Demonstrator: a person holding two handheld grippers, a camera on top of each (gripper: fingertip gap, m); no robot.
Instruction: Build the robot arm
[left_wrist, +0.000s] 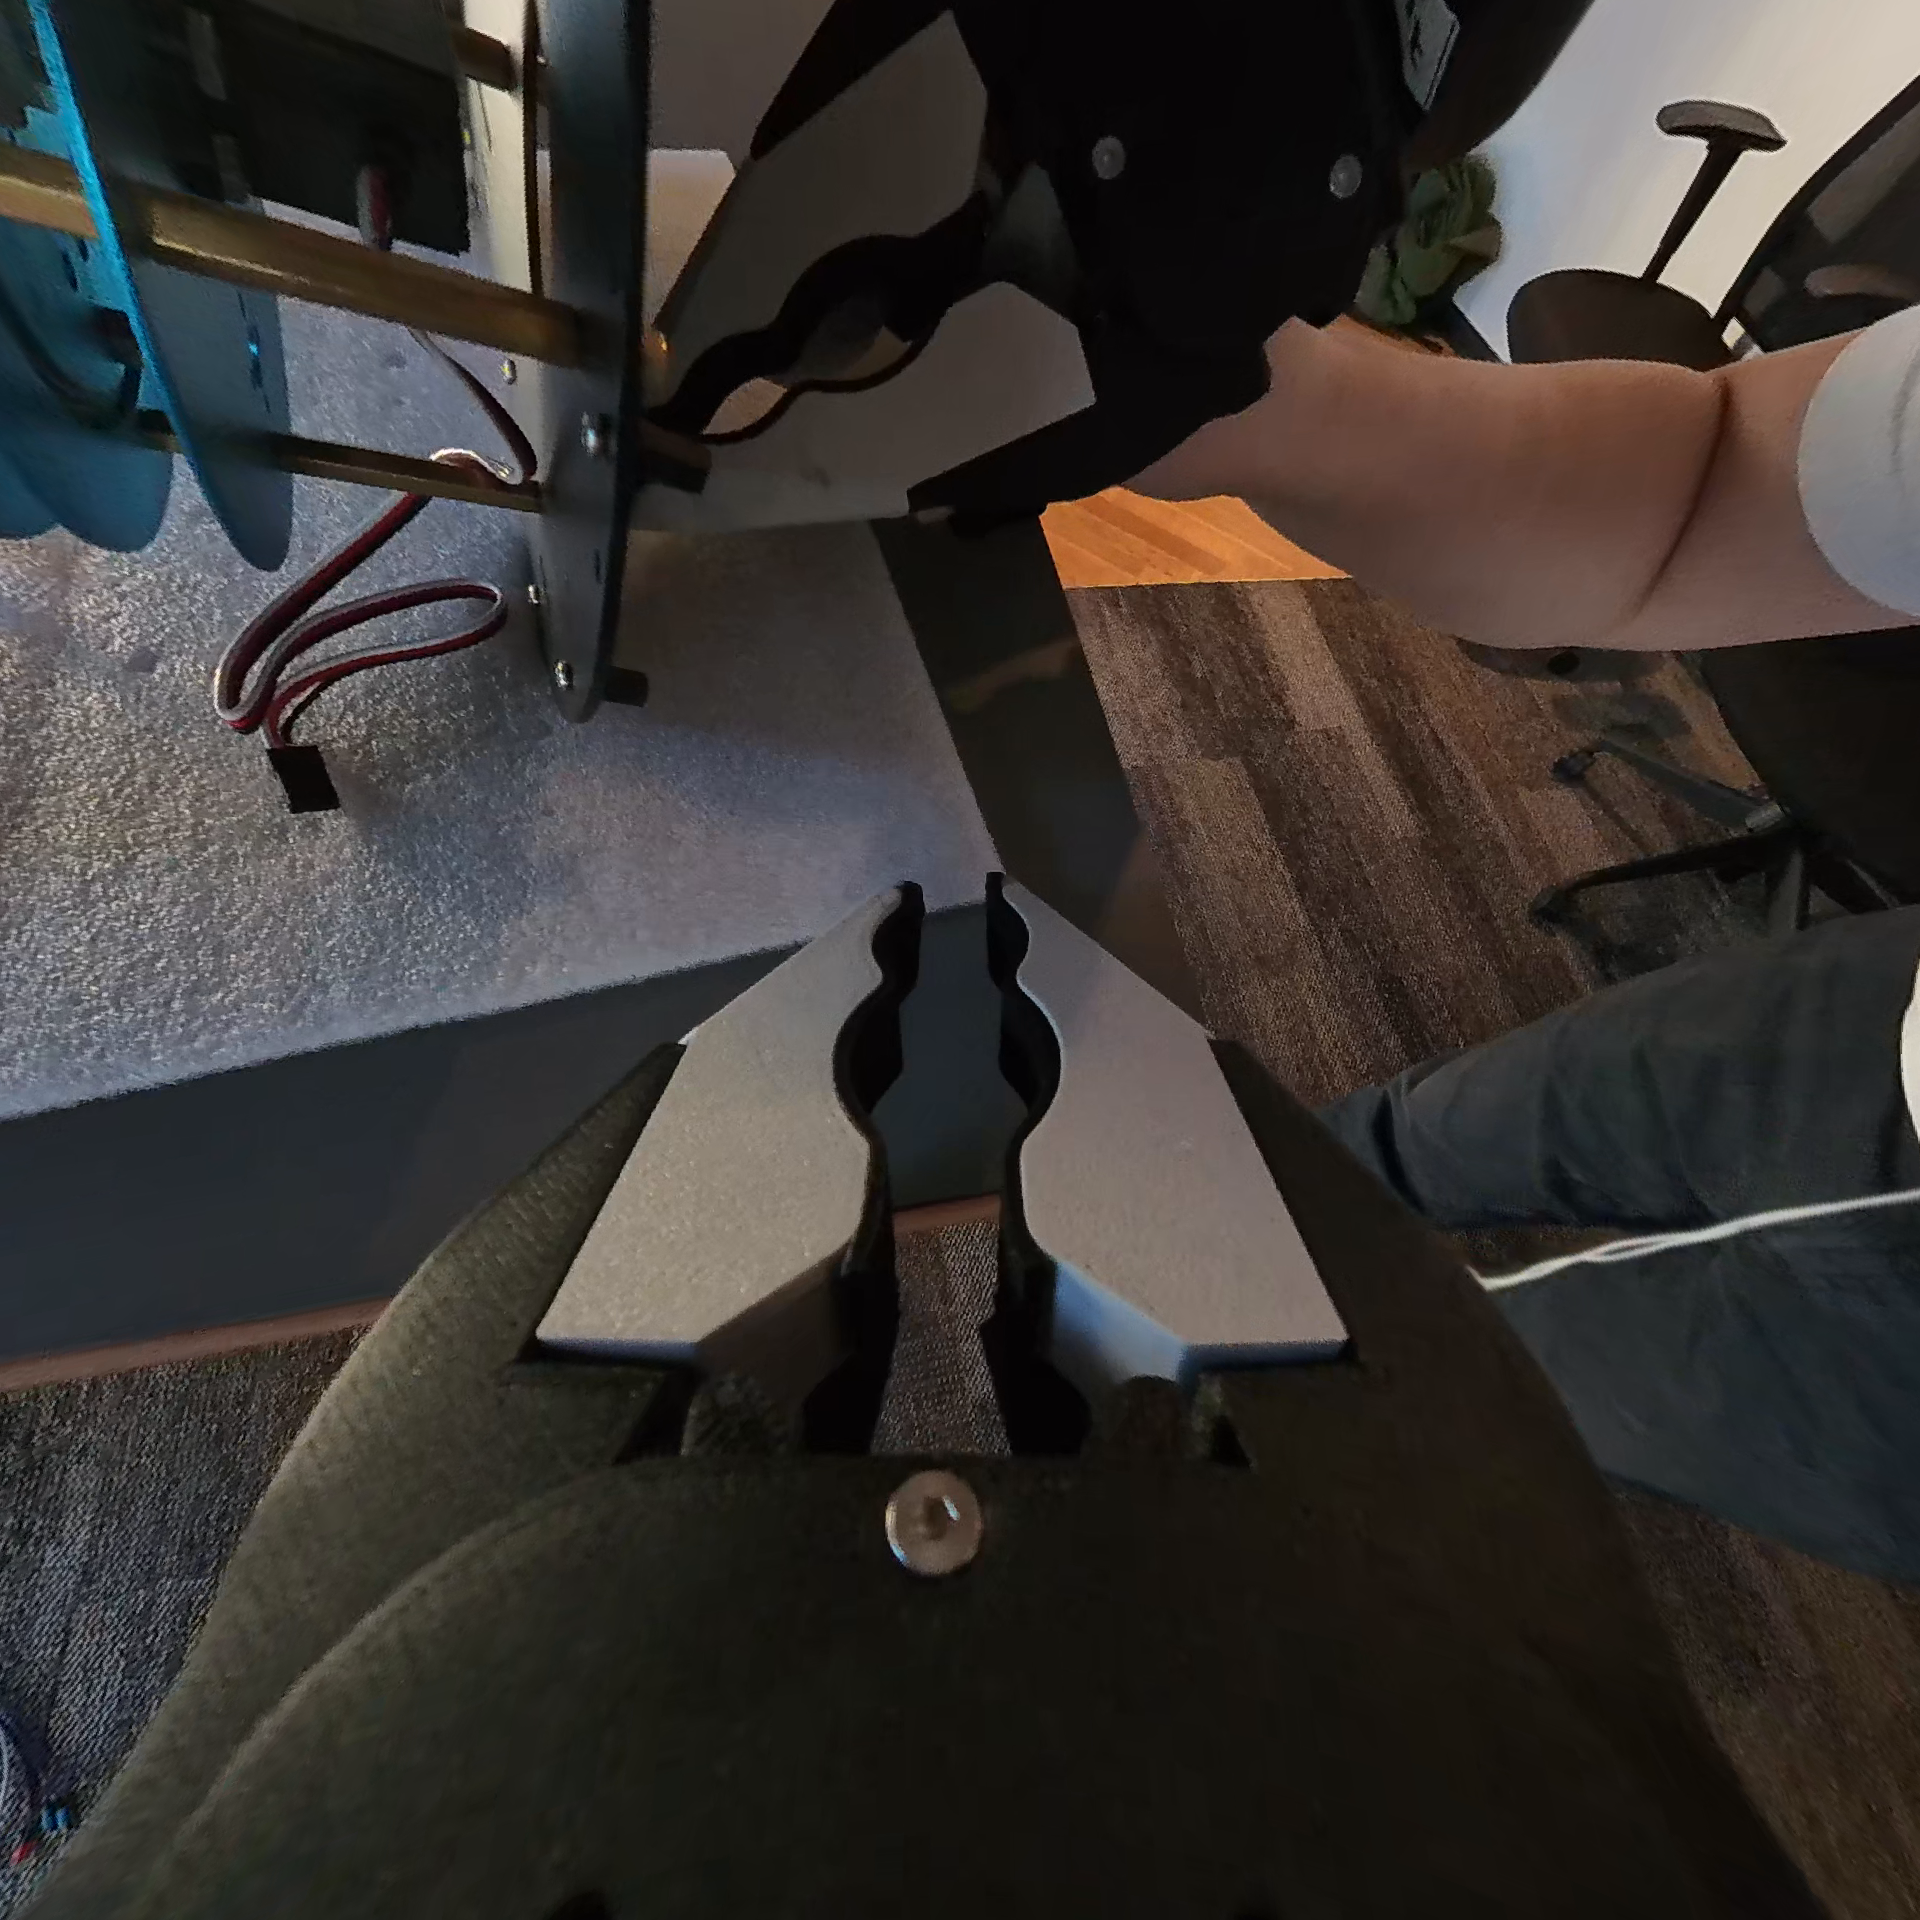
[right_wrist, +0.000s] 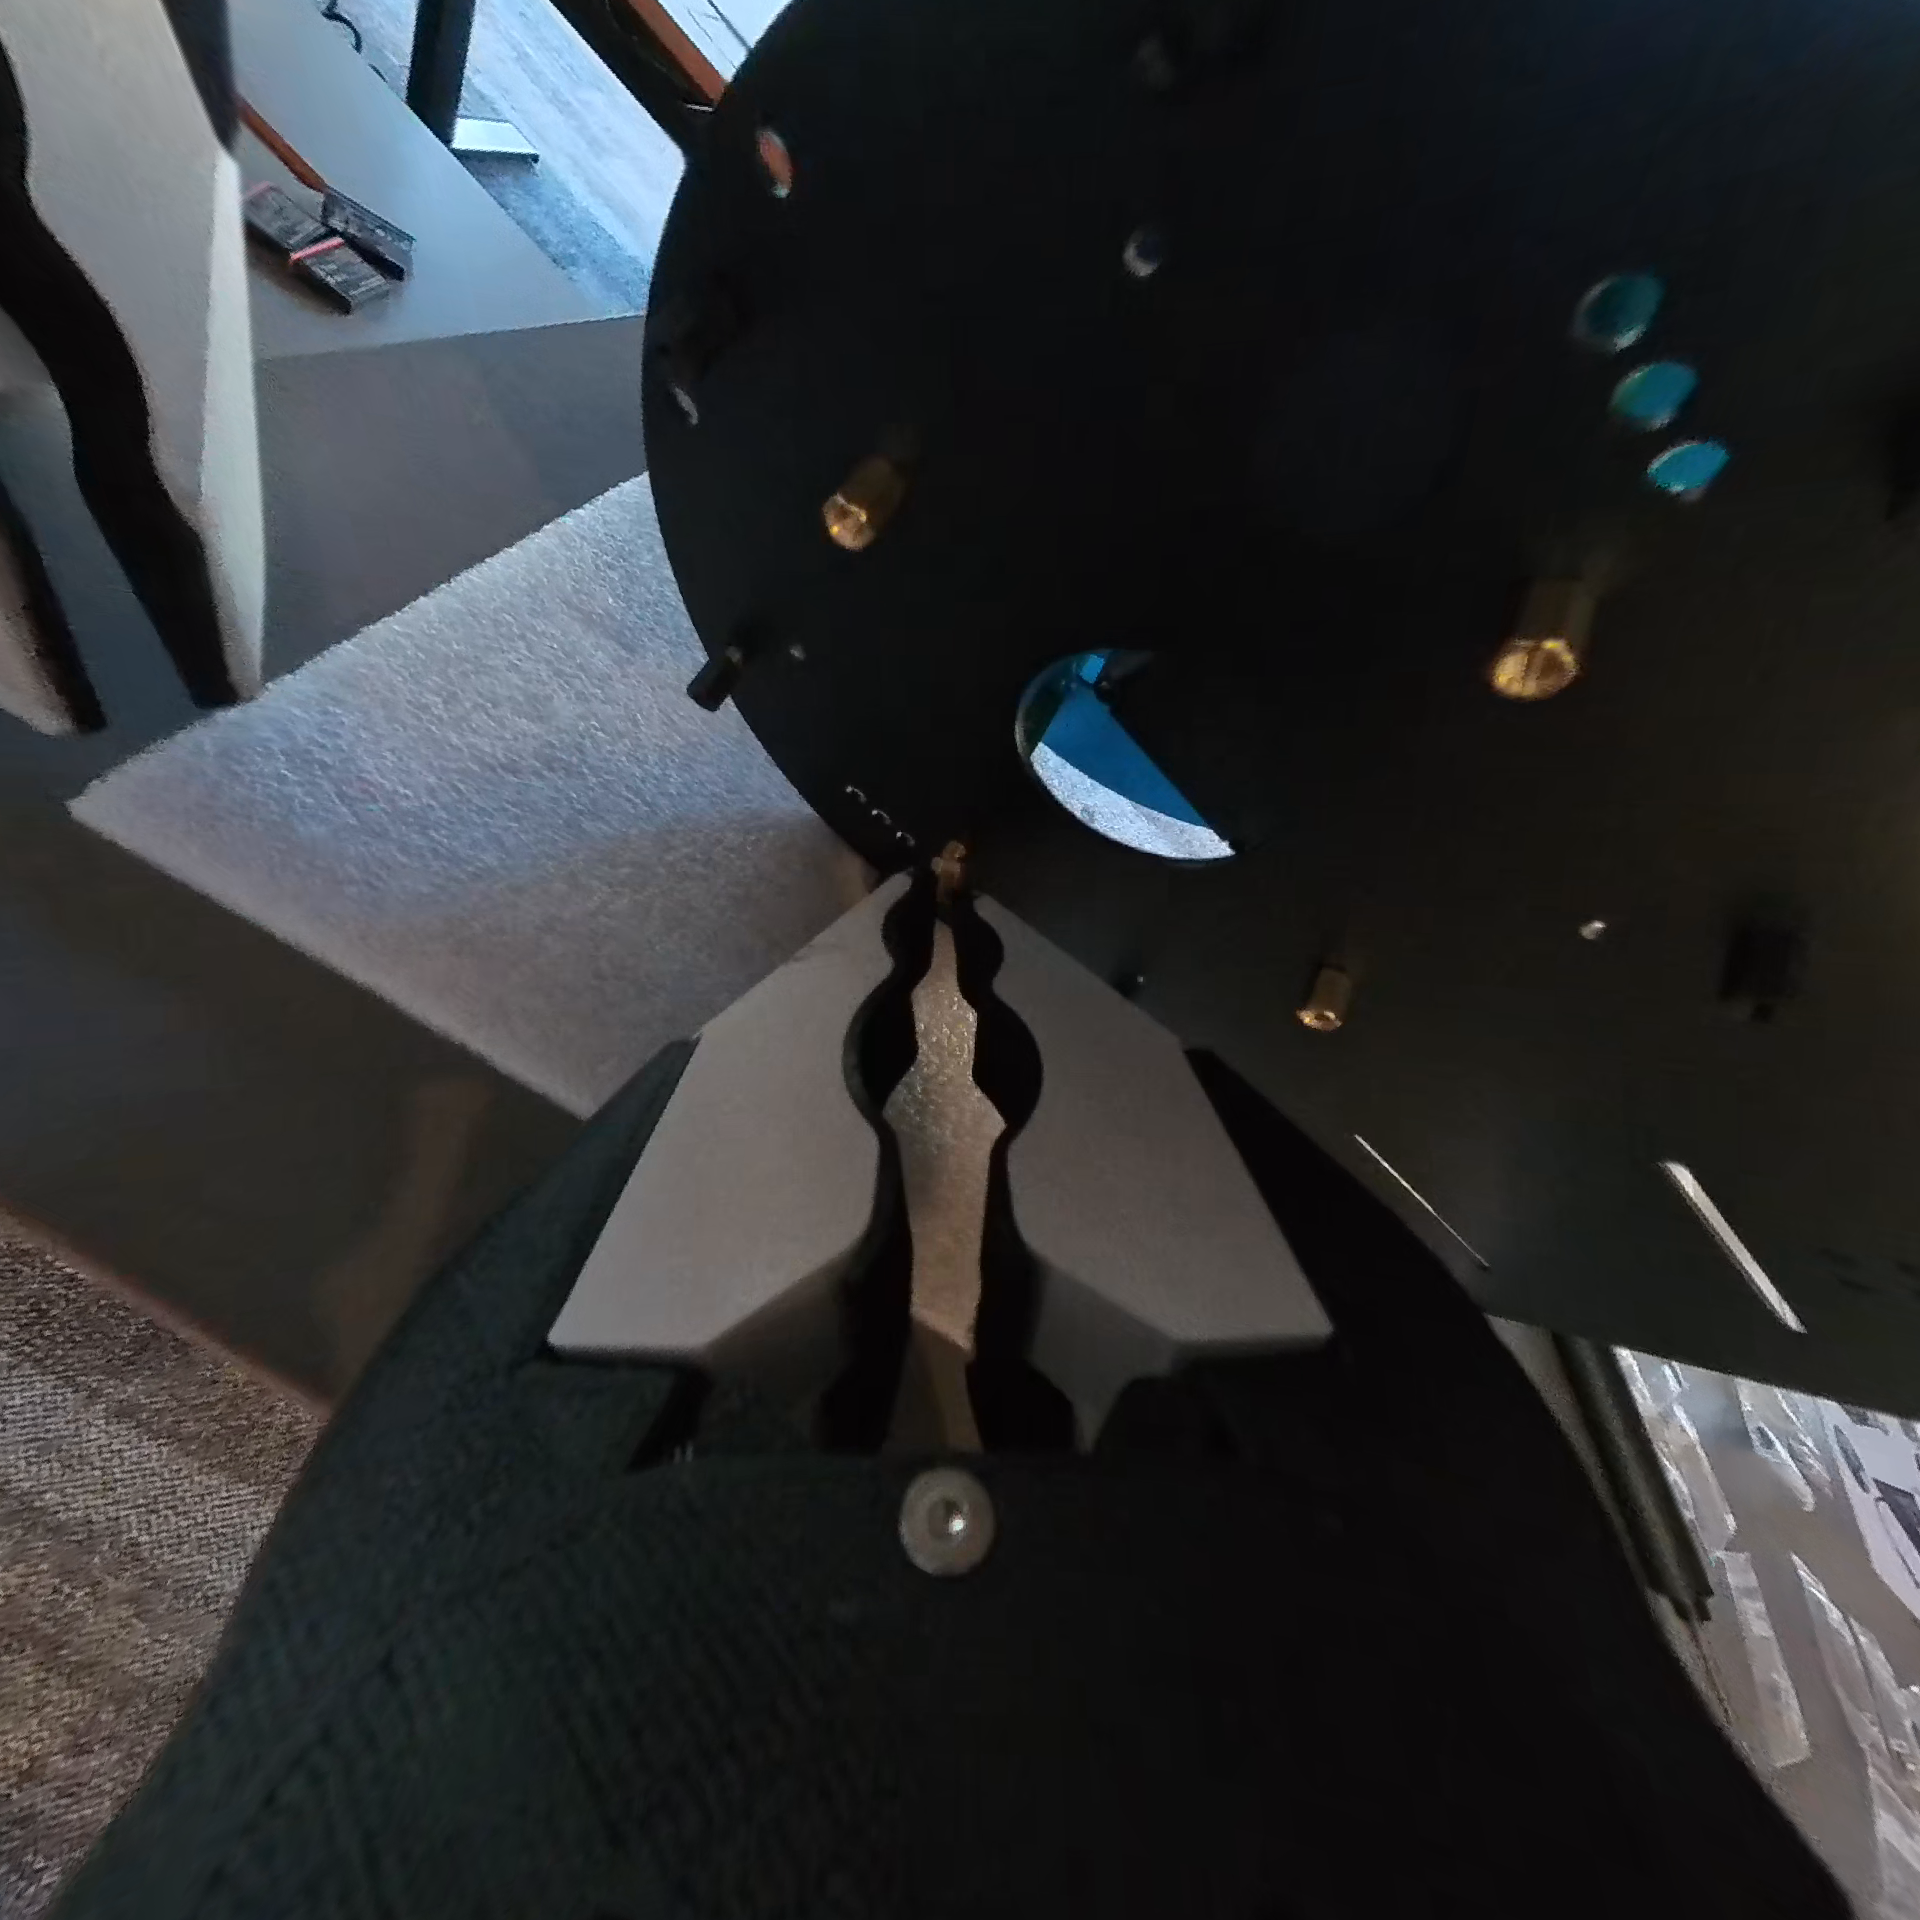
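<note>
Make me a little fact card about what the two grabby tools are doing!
right hand-held gripper: pinching a small brass standoff at the rim of the black round plate
left hand-held gripper: slightly open, holding nothing
plate stack: black and blue plates joined by brass rods
under it: white foam sheet
loose part: striped cable

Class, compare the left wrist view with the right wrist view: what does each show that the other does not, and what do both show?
Only the left wrist view shows the person's forearm, the looped red, white and black cable and an office chair. Only the right wrist view shows the black round plate's flat face, with brass standoffs and a round hole, and the right tongs closed on a small brass part at its edge. Both show the plate, the white foam sheet and each other's tongs; the left tongs are slightly apart, holding nothing.
</note>
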